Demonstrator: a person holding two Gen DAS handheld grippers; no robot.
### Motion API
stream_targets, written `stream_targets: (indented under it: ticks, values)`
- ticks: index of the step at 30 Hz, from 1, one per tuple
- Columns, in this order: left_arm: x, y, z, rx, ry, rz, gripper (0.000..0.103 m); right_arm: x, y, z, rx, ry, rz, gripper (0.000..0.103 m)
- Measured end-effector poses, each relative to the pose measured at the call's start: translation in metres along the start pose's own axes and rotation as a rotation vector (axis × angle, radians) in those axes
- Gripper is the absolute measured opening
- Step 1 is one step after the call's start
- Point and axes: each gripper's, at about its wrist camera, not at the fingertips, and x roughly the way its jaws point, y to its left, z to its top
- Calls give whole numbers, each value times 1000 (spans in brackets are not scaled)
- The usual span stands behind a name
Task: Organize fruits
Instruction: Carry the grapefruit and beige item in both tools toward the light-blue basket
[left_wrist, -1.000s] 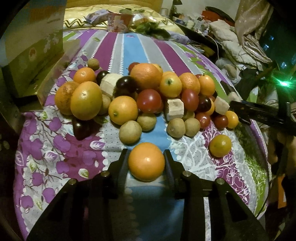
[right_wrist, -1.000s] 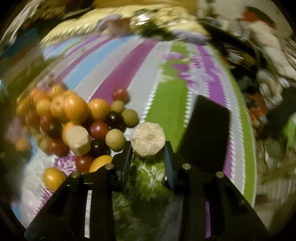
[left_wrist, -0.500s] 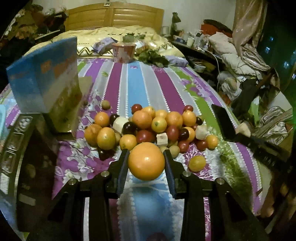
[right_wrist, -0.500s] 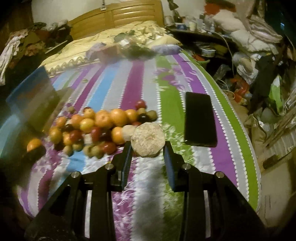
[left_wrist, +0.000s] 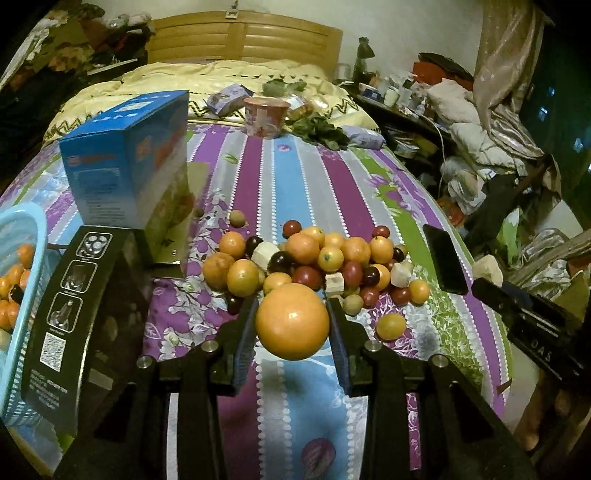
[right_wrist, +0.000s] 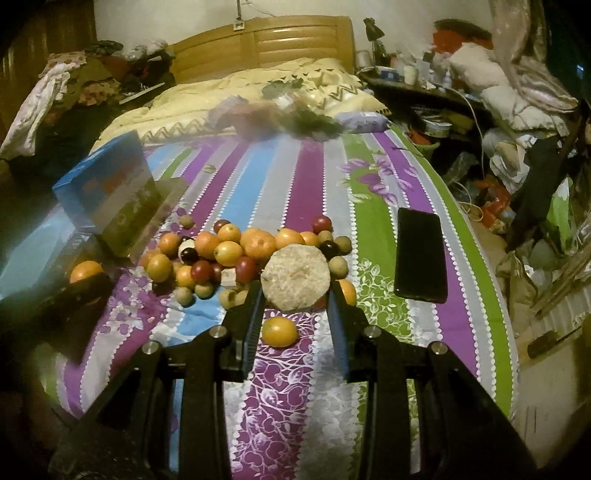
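So right now my left gripper (left_wrist: 291, 325) has its two fingers (left_wrist: 243, 332) clamped on a big orange (left_wrist: 291, 326), one pad on each side, and the orange is up off the bedspread (left_wrist: 295, 177), hanging in front of the fruit pile (left_wrist: 314, 266). My right gripper (right_wrist: 294, 291) is closed just as narrow on a pale, rough-cut slab (right_wrist: 294, 277), some peeled fruit chunk by the look of it; can't tell what exactly. That one's off the cover too.

The pile sits about mid-bed: oranges, small red and dark round ones, greenish-brown little ones and a few pale cut chunks, all bunched and touching. One small orange fruit (left_wrist: 390, 326) lies alone on the near side of the pile, toward the bed's right edge; in the right view it's just under the slab, between the fingers but not gripped.

A black phone (right_wrist: 419, 254) lies flat near the bed's right edge, apart from the pile. A blue carton (left_wrist: 125, 158) stands toward the left edge, a black box (left_wrist: 70, 314) is nearer to me, and a light blue basket (left_wrist: 22, 295) at the far left edge already has orange fruit in it. A pink cup (left_wrist: 266, 116) stands up by the pillows.
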Motion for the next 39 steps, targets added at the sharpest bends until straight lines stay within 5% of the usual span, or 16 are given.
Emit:
stream_targets:
  ticks: [10,21,39]
  values:
    - [-21,9,9,-10,-20,27,38,-14,20,9,-20,-29,18,34]
    - [-83,59,35,-71,-136,102,38,-33,83,43,-83,-104,111,34]
    - [-191,228,42,-283,-230,318,38,-40,263,76,-281,-115,366,34]
